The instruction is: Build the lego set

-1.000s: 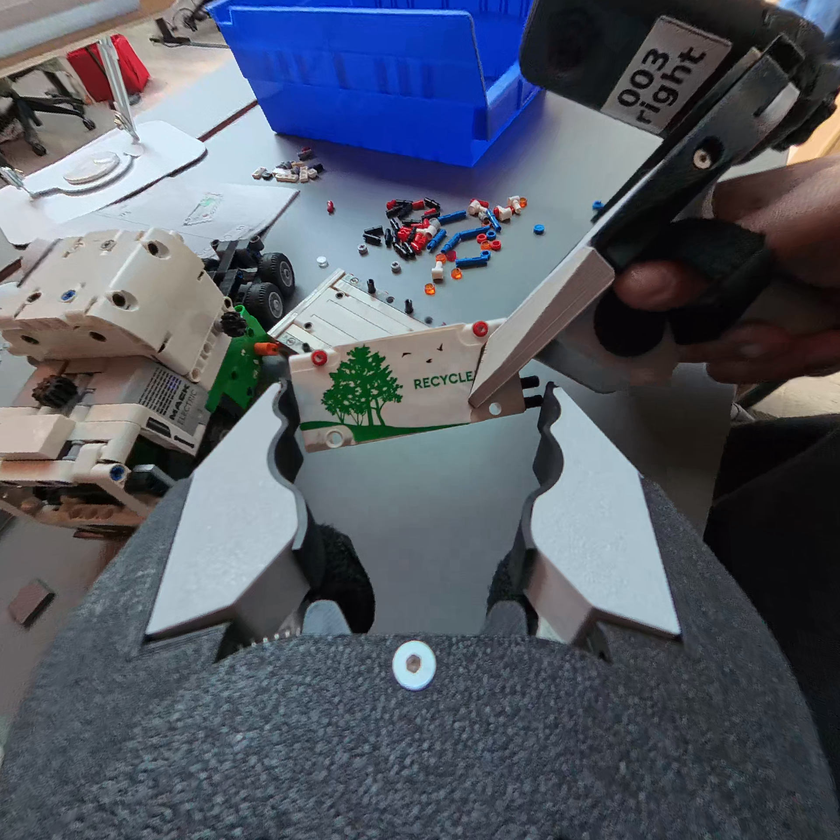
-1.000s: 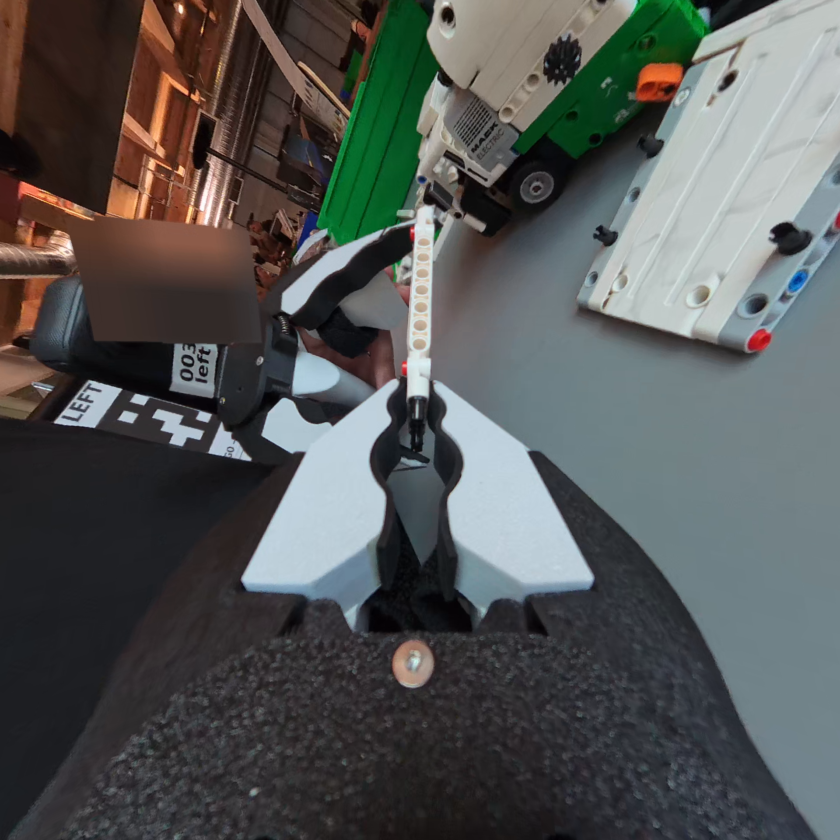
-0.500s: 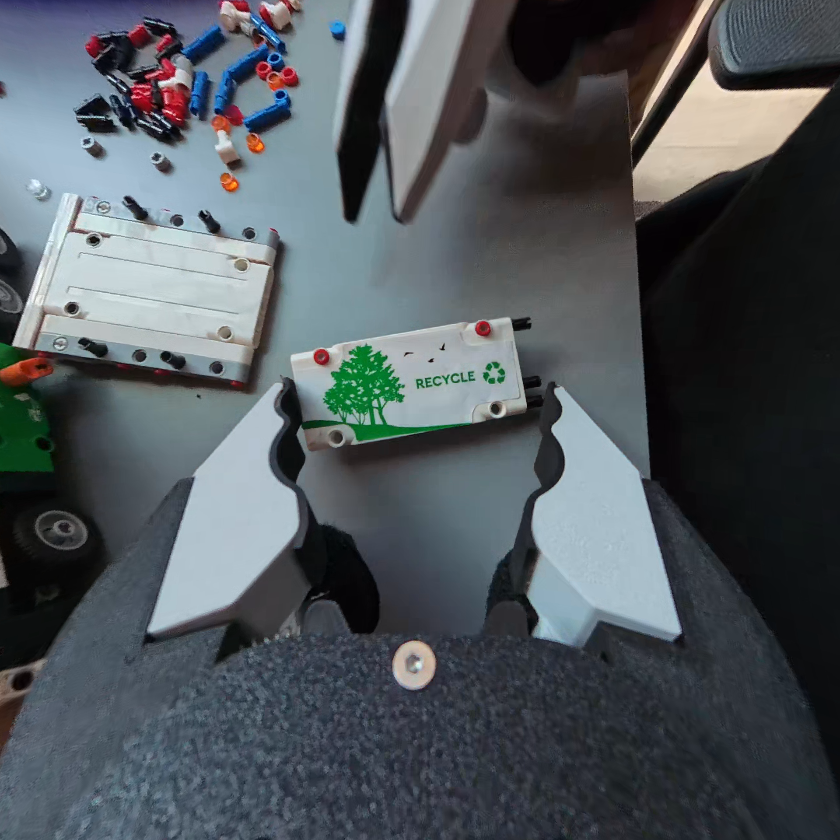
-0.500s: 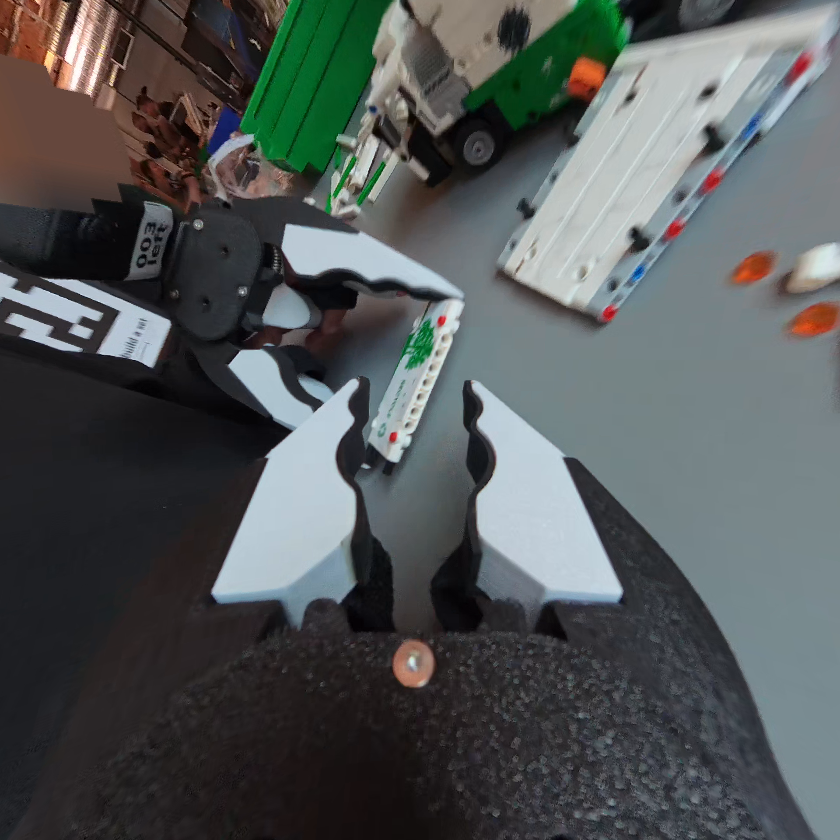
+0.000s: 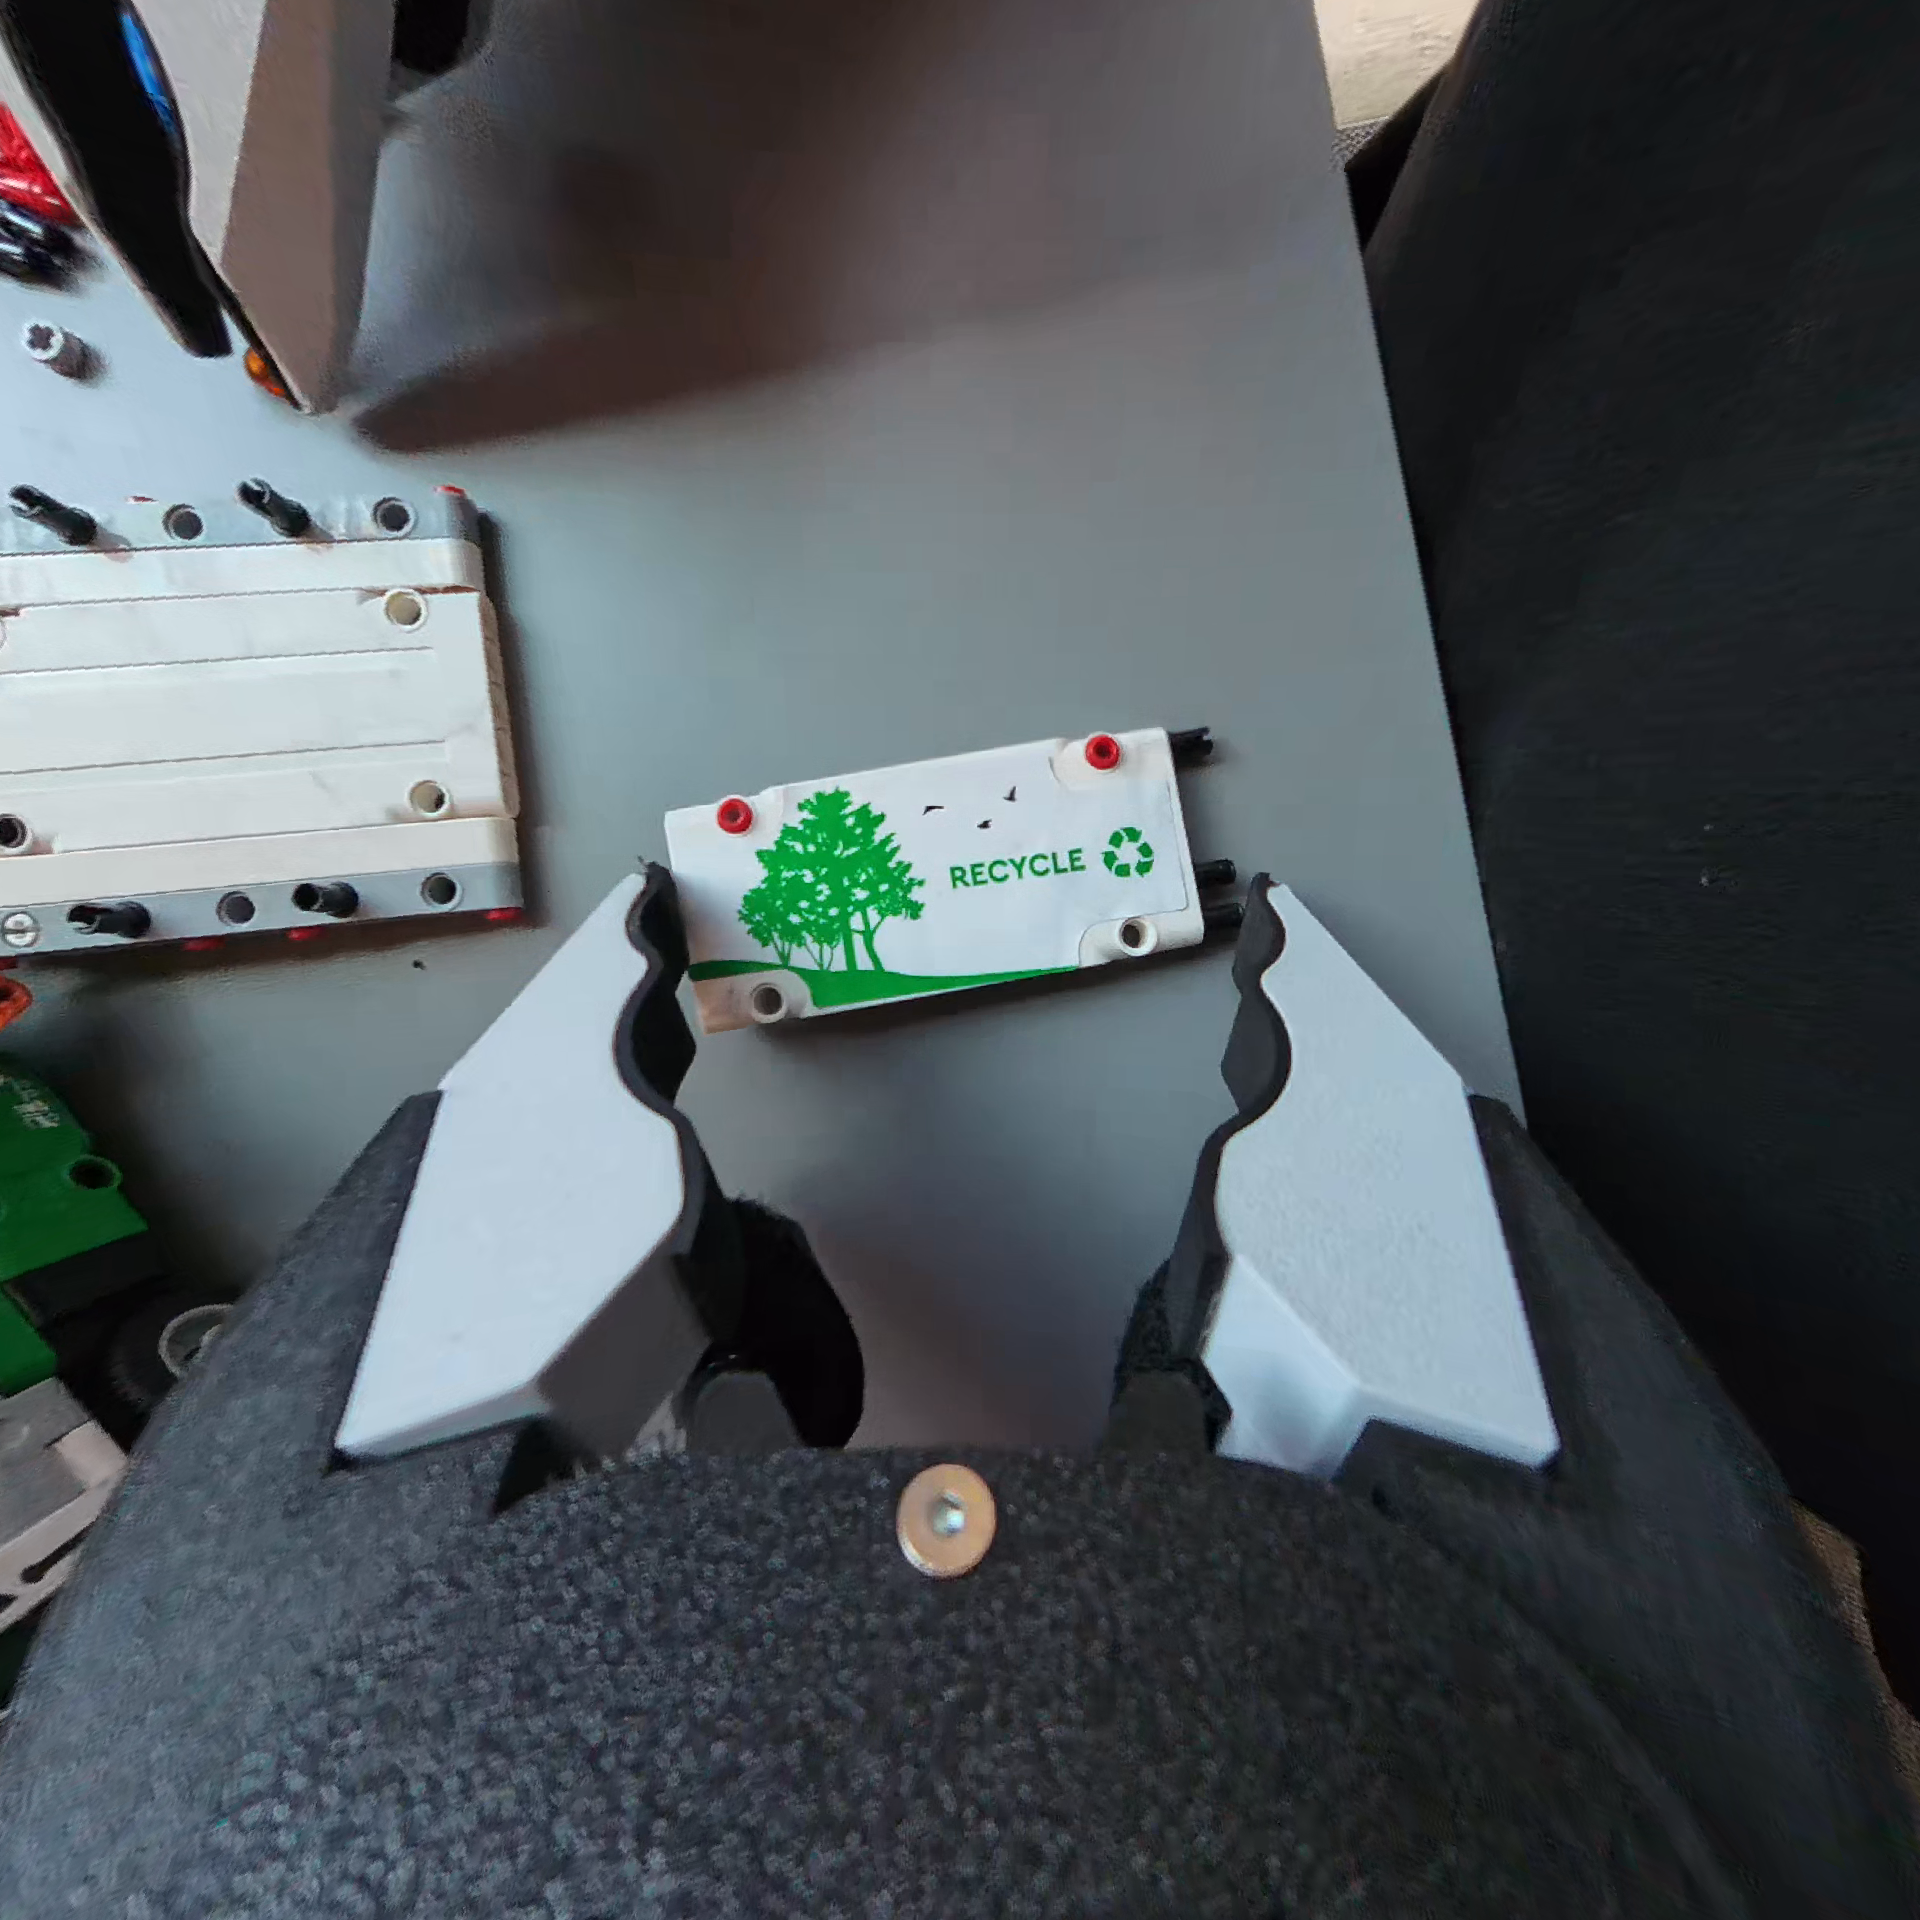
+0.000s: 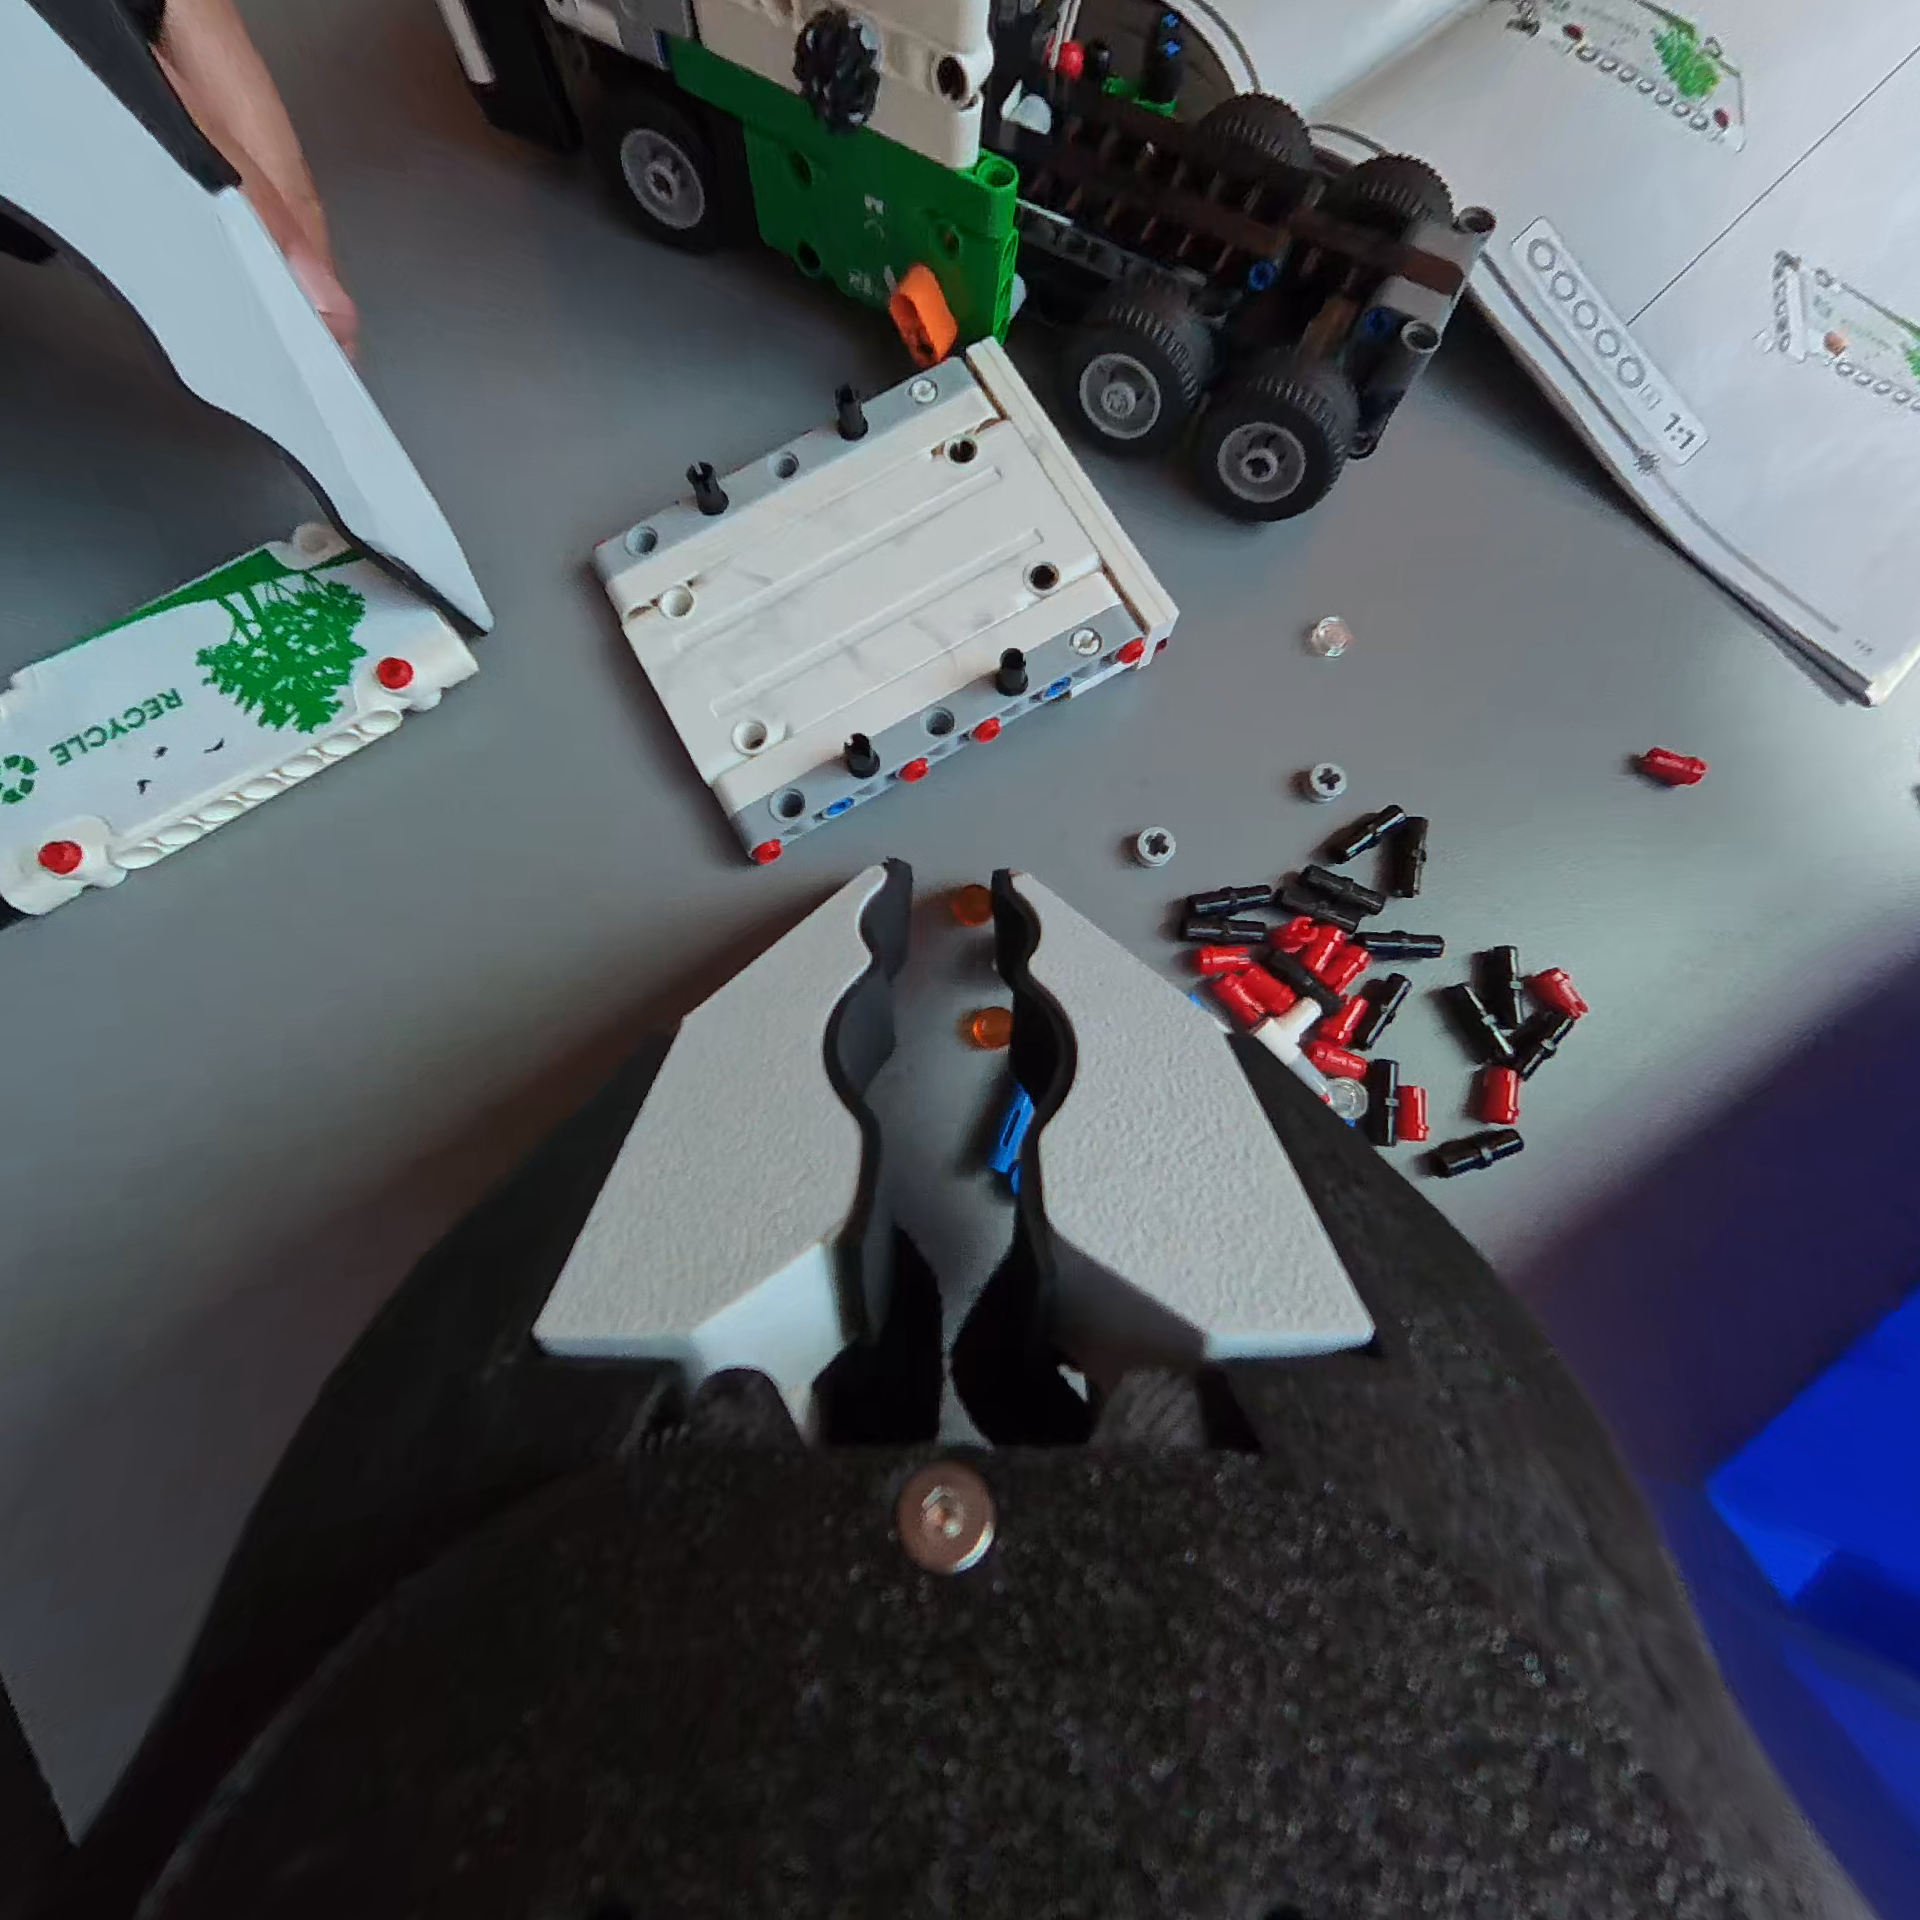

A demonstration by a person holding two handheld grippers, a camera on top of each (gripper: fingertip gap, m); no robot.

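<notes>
Here the left claw (image 5: 951, 914) stands wide open and low over the grey desk (image 5: 935, 540), straddling a white panel with a green tree print (image 5: 935, 883) that lies flat between its fingers. The left pad sits at the panel's left end; whether it touches cannot be told. The right pad stands just off the black pins at the other end, so the panel is not gripped. Left of it, well apart, lies a larger white ribbed plate with grey edge beams (image 5: 239, 717) studded with black pins. In the right wrist view that plate (image 6: 883, 603) sits mid-desk, with a green and white truck model (image 6: 935, 187) behind it and an open instruction booklet (image 6: 1704, 312) to the far right. The right claw (image 6: 951, 894) is narrow, gripping nothing, hovering above two small orange round studs (image 6: 971, 904) and a blue pin (image 6: 1008, 1132). Just right of it lies a heap of red and black pins (image 6: 1361, 997).
</notes>
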